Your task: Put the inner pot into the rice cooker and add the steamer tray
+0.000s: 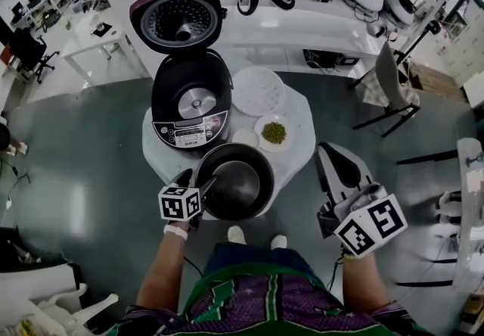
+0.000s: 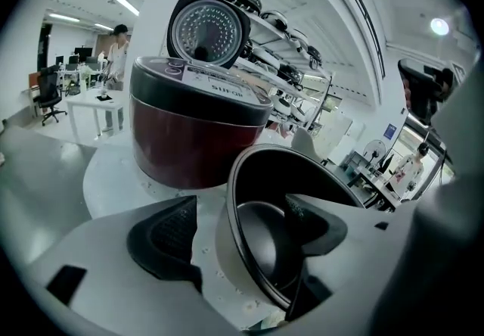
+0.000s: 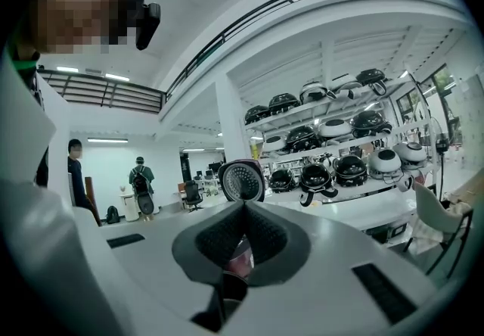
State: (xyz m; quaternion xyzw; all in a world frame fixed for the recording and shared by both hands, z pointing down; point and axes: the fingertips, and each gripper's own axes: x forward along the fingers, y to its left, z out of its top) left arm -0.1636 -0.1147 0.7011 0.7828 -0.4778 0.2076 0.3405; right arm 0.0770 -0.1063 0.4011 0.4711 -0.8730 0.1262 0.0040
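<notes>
Inner pot [image 1: 236, 183]: a dark, rigid metal vessel standing upright at the near edge of the round white surface [image 1: 302, 145], directly in front of the rice cooker [image 1: 190, 100]. Judged moderately heavy, stiff, and smooth enough to slip. The thin rolled rim is the only practical hold, and a one-sided pinch is likely to tip the pot. The left hand-held gripper [image 2: 243, 225] straddles the left rim with jaws spread, one pad outside the wall and one inside. The outer pad is not seen pressing. The right hand-held gripper [image 3: 242, 236] is pressed together and empty, and stands well apart to the right, off the surface. The cooker's lid [image 1: 178, 20] stands open, so the cavity is unobstructed. The steamer tray [image 1: 258, 90], a white perforated disc, lies just right of the cooker. A bowl of green beans [image 1: 274, 132] and a small white dish [image 1: 245, 138] sit between tray and pot, near the lift path; risk of a knock.
</notes>
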